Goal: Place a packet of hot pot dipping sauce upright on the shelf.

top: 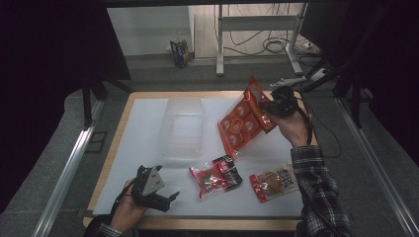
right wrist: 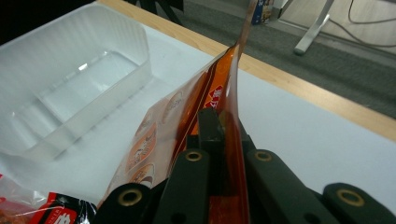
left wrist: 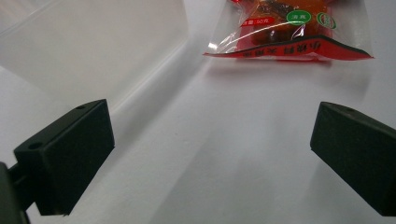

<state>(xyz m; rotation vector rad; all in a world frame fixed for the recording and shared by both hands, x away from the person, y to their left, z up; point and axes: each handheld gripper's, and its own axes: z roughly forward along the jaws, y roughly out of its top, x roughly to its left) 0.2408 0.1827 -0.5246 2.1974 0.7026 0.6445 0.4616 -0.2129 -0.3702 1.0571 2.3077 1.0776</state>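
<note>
- High view: the right hand-held gripper [top: 271, 106] is raised over the far right part of the white surface [top: 143, 143], its jaws clamped on the upper edge of an orange snack bag [top: 243, 123]. The bag hangs tilted, its lower corner near or touching the surface; I cannot tell which. A clear plastic container [top: 182, 128] stands to the left of the bag, apart from it.
- High view: the left hand-held gripper [top: 168, 200] rests low at the near left edge, jaws apart and holding nothing. A red snack packet [top: 216, 176] lies near the front, and a second packet [top: 273, 182] lies to its right, under the checked sleeve [top: 316, 182].
- Left gripper view: both black jaws stand wide apart over bare white surface. The red snack packet [left wrist: 285, 32] lies ahead, well clear of them; the container wall [left wrist: 93, 42] shows at upper left.
- Right gripper view: the jaws are closed tight on the orange snack bag [right wrist: 201, 107], which rises on edge between them. The clear plastic container [right wrist: 79, 79] sits to the left, open and empty.
</note>
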